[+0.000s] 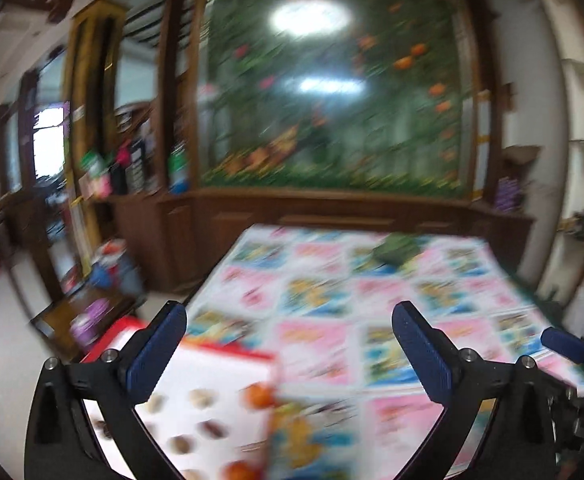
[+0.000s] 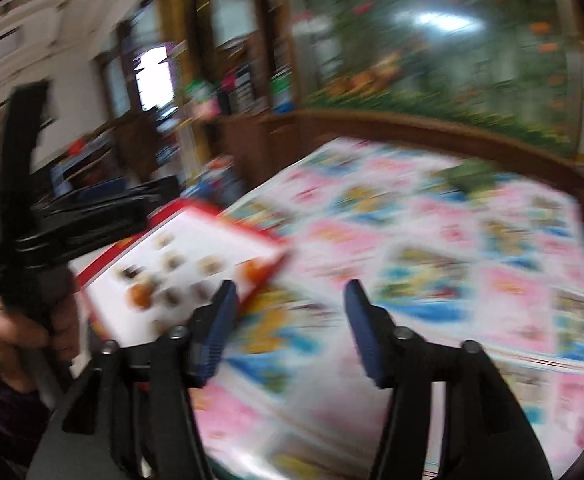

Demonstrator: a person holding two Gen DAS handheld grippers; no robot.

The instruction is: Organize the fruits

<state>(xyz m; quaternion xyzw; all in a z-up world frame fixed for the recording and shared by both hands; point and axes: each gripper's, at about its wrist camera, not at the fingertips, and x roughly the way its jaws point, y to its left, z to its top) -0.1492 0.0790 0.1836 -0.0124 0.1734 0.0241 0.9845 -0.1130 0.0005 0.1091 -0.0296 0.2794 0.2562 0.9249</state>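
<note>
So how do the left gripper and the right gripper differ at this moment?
The left gripper has its jaws spread very wide, while the right gripper stands at a narrower gap. The left gripper hangs over the corner of the white tray with a red rim, while the right gripper sits mostly over the patterned tablecloth beside that tray. Both have blue fingertip pads, and both are open and empty.

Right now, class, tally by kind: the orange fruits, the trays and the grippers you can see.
Orange fruits: 2
Red-rimmed tray: 1
Grippers, the left gripper and the right gripper: 2
Total: 5
</note>
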